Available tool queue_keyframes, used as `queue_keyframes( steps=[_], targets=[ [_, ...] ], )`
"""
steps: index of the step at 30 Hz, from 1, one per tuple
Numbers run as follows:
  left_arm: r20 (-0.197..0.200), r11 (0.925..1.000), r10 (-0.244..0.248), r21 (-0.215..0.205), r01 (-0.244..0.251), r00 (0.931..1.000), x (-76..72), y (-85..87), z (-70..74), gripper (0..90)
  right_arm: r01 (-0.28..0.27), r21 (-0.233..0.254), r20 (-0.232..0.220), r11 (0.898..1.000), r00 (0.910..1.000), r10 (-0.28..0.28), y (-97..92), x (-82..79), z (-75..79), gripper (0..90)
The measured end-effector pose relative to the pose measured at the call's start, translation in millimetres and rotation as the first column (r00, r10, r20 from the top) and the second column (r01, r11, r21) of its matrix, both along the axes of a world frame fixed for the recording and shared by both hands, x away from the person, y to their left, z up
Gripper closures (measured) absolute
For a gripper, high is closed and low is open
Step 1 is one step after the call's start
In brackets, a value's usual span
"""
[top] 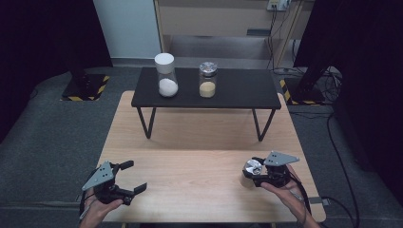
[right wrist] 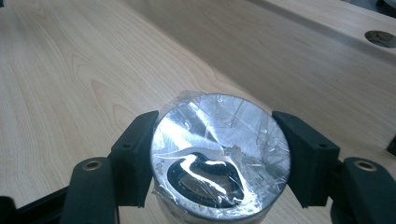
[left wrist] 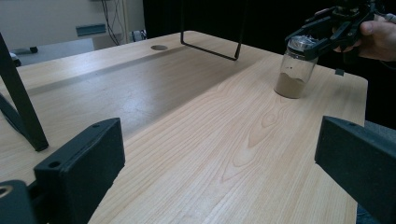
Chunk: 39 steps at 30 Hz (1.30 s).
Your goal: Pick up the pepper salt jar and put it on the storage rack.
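The high view is looking forward and down over the wooden table (top: pixel 199 142) from well back. The left gripper view is skimming low across it, catching the jar (left wrist: pixel 294 70) at upper right. The right gripper view is peering down, very close, at the same jar's lid (right wrist: pixel 219 154).
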<state>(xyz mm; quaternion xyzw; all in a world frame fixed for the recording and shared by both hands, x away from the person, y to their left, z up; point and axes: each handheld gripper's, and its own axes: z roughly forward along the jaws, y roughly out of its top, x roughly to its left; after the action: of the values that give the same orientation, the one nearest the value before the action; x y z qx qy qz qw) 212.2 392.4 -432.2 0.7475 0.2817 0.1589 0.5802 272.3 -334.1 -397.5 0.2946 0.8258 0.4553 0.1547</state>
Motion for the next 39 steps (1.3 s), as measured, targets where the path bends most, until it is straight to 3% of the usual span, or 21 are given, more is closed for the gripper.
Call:
queue_keyframes(
  steps=[13,25,39],
  targets=[
    [-0.002,1.0,0.0,-0.004,0.0,1.0,0.6,0.5,-0.6,0.4,-0.029,0.001,-0.01,1.0,0.9995,0.029,0.2,9.1,6.8,35.4],
    [-0.004,1.0,-0.003,-0.004,0.003,1.0,1.0,0.4,-0.7,0.4,-0.1,-0.004,-0.019,0.995,0.9948,0.1,3.7,21.4,29.3,35.5],
    [-0.006,1.0,-0.004,-0.003,0.004,1.0,1.2,0.3,-0.5,0.4,-0.179,0.007,-0.03,0.984,0.9833,0.18,6.5,39.0,62.9,35.5]
  ],
)
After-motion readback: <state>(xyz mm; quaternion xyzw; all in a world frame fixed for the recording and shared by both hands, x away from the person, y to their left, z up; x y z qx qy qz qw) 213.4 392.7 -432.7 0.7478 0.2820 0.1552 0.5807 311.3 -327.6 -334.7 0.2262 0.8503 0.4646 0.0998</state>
